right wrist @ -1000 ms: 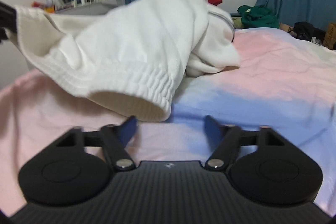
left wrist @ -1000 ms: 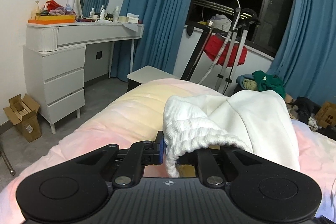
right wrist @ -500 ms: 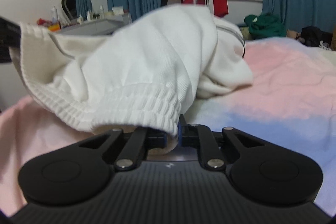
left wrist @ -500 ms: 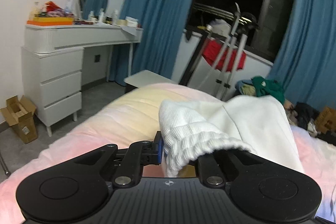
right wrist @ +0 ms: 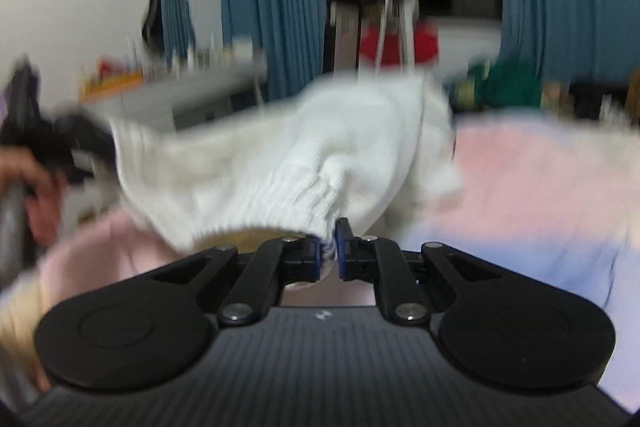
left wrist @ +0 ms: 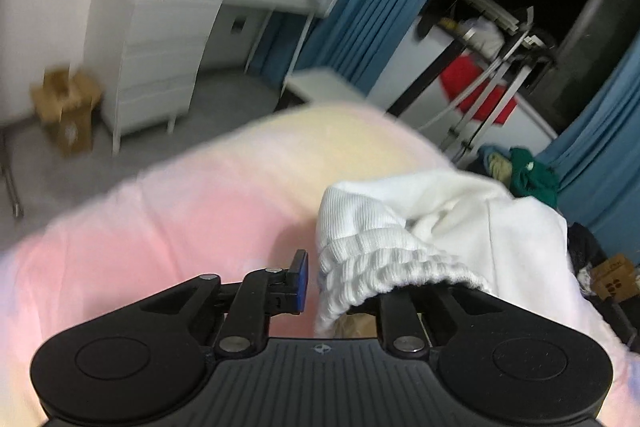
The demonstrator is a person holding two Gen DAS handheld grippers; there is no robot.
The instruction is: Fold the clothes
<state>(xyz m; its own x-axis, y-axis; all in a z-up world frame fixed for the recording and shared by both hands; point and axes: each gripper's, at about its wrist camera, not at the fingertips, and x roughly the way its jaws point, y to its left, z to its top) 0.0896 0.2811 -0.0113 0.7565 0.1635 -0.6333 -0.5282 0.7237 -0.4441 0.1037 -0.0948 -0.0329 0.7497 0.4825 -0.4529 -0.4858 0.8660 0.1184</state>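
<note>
A white knit garment (left wrist: 460, 227) with a ribbed elastic hem hangs above the pink and yellow bed cover (left wrist: 180, 219). My left gripper (left wrist: 340, 287) is shut on the ribbed hem; the right finger is hidden under the cloth. In the right wrist view the same garment (right wrist: 320, 155) stretches from the left gripper (right wrist: 72, 147) at far left to my right gripper (right wrist: 329, 251), which is shut on the hem's right end. Both views are motion-blurred.
A white dresser (left wrist: 160, 39) and a cardboard box (left wrist: 66, 111) stand left of the bed. A drying rack with red cloth (left wrist: 480, 95) stands by blue curtains (left wrist: 360, 7). Green clothes (left wrist: 532, 179) are piled at the right.
The right gripper closed on the hem's right end and lifted it. The left gripper tilted and swung, still holding the hem. The garment is now stretched between both.
</note>
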